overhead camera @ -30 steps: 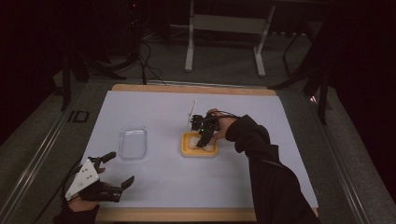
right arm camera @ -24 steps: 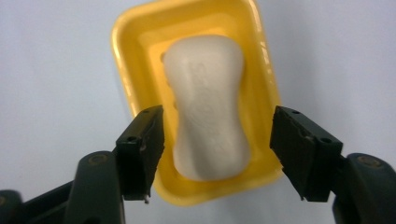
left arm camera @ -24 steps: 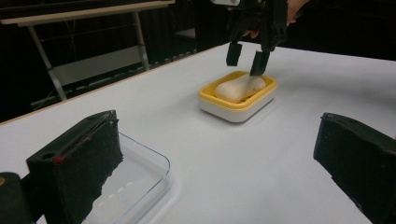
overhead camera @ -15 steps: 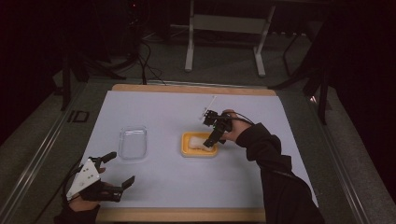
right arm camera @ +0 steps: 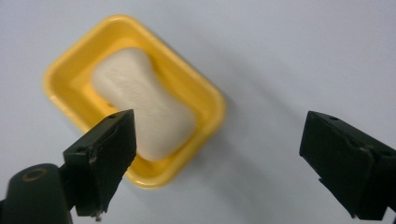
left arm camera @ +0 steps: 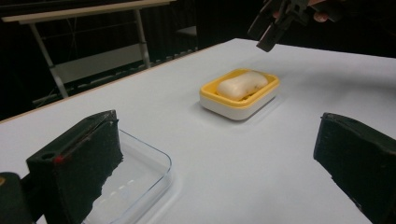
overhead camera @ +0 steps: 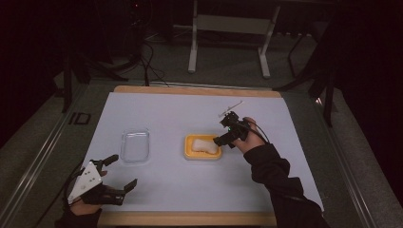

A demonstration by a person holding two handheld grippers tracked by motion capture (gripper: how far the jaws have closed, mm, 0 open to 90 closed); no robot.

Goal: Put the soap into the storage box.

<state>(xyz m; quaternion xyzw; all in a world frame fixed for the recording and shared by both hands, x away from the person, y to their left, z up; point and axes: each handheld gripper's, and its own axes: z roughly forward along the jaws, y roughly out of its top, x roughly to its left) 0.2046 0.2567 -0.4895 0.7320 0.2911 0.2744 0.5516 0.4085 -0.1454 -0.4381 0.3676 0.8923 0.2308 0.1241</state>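
Yellow soap dish holds the soap bar mid-table; my right gripper hovers beside it, jaws spread. Left gripper spread, parked near glass dish.

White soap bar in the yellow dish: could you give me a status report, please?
Both grippers open, empty. White soap bar lies in yellow plastic dish; right gripper beside it. Nothing in the way.

The soap is held in the dish mid-table; the glass tray is set left of it.
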